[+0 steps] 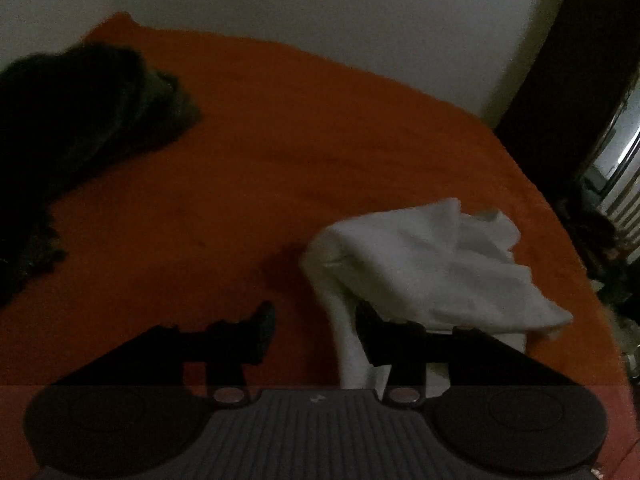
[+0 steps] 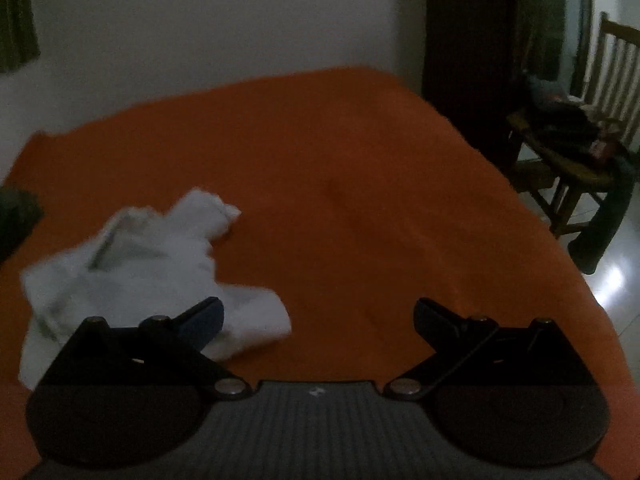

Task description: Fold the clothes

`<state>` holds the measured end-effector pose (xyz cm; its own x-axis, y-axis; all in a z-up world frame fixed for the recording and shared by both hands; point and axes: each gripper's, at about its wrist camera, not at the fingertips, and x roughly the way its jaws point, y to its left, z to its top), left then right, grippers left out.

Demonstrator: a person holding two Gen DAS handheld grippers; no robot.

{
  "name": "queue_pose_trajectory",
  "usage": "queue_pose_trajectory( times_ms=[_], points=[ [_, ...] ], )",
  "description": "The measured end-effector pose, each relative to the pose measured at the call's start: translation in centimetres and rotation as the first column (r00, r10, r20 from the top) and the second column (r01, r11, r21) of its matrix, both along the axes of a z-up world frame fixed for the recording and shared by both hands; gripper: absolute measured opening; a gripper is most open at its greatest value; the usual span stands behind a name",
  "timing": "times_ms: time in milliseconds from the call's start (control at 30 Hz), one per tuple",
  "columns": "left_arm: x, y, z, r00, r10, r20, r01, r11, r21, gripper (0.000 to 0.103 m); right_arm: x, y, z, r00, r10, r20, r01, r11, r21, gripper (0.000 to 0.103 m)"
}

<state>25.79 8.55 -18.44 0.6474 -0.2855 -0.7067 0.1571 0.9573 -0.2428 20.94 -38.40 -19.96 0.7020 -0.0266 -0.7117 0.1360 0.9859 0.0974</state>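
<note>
Both your hand-held grippers are open and empty: left hand-held gripper point(image 1: 316, 324), right hand-held gripper point(image 2: 318, 316). White garment point(image 1: 432, 268) lies crumpled near the bed's point(image 1: 280, 152) near edge. Risk: closing on bunched layers drags the whole heap instead of one edge.

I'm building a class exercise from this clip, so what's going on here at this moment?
A person with a gripper in each hand is folding clothes on a bed with an orange bedsheet. A crumpled white garment lies on it. The left gripper is open at the garment's near edge without pinching it. The right gripper is wide open and empty beside it. A dark green garment lies apart at the far left.
</note>
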Motion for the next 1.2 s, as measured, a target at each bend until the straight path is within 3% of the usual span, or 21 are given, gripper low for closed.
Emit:
queue_pose_trajectory(
  times_ms=[33, 100, 167, 233, 300, 400, 500, 567, 633, 700, 800, 833, 933, 1067, 1200],
  points=[
    [-0.2, -0.4, 0.5, 1.0, -0.025, 0.01, 0.025, 1.0, 0.017, 0.048, 0.7, 0.2, -0.7, 1.0, 0.024, -0.017, -0.024, 1.0, 0.013, 0.103],
    [0.6, -3.4, 1.8, 0.993, -0.107, 0.042, 0.105, 0.994, 0.032, 0.08, 2.0, 0.7, -1.8, 0.994, 0.099, -0.045, -0.096, 0.993, 0.063, 0.103],
    [1.5, -6.9, 2.8, 0.979, -0.194, 0.056, 0.191, 0.98, 0.05, 0.089, 3.2, 1.3, -2.4, 0.983, 0.172, -0.067, -0.163, 0.98, 0.117, 0.103],
    [3.6, -10.8, 3.2, 0.964, -0.263, 0.033, 0.258, 0.96, 0.106, 0.089, 3.9, 1.9, -2.8, 0.976, 0.207, -0.072, -0.194, 0.968, 0.158, 0.103],
    [5.7, -14.8, 3.6, 0.953, -0.294, 0.08, 0.271, 0.938, 0.215, 0.089, 4.4, 2.6, -2.9, 0.975, 0.214, -0.064, -0.198, 0.962, 0.189, 0.103],
    [7.4, -18.3, 2.2, 0.924, -0.377, 0.067, 0.343, 0.894, 0.288, 0.09, 4.2, 3.2, -2.9, 0.971, 0.233, -0.055, -0.215, 0.951, 0.222, 0.103],
    [11.1, -20.2, -0.5, 0.937, -0.348, -0.01, 0.332, 0.884, 0.329, 0.09, 3.5, 3.1, -2.6, 0.965, 0.255, -0.066, -0.237, 0.95, 0.204, 0.103],
    [13.0, -20.9, -3.0, 0.963, -0.267, -0.032, 0.259, 0.888, 0.379, 0.09, 2.5, 2.3, -1.8, 0.961, 0.269, -0.068, -0.254, 0.951, 0.179, 0.103],
    [14.0, -21.4, -5.1, 0.97, -0.235, -0.062, 0.241, 0.897, 0.37, 0.089, 1.8, 2.1, -1.5, 0.959, 0.275, -0.065, -0.262, 0.952, 0.156, 0.103],
    [14.5, -21.9, -6.1, 0.971, -0.224, -0.077, 0.237, 0.892, 0.386, 0.081, 1.3, 1.8, -1.6, 0.96, 0.271, -0.072, -0.259, 0.955, 0.146, 0.103],
    [14.7, -23.1, -7.8, 0.971, -0.222, -0.09, 0.239, 0.86, 0.452, 0.022, 1.1, 1.5, -2.0, 0.96, 0.268, -0.086, -0.255, 0.957, 0.137, 0.103],
    [14.3, -23.4, -7.6, 0.971, -0.228, -0.078, 0.238, 0.857, 0.457, 0.017, 1.0, 1.4, -2.2, 0.959, 0.269, -0.088, -0.256, 0.958, 0.132, 0.103],
    [11.9, -22.0, -5.6, 0.977, -0.213, -0.027, 0.205, 0.888, 0.413, 0.011, 0.8, 2.0, -2.4, 0.948, 0.314, -0.055, -0.309, 0.947, 0.088, 0.103],
    [8.2, -19.7, -1.5, 0.969, -0.241, 0.047, 0.217, 0.93, 0.298, 0.008, 1.7, 2.9, -2.5, 0.94, 0.339, -0.036, -0.337, 0.94, 0.046, 0.103],
    [2.8, -16.1, 3.6, 0.946, -0.305, 0.109, 0.285, 0.944, 0.163, 0.006, 2.4, 3.3, -2.3, 0.936, 0.352, -0.008, -0.35, 0.933, 0.086, 0.103]
  ],
)
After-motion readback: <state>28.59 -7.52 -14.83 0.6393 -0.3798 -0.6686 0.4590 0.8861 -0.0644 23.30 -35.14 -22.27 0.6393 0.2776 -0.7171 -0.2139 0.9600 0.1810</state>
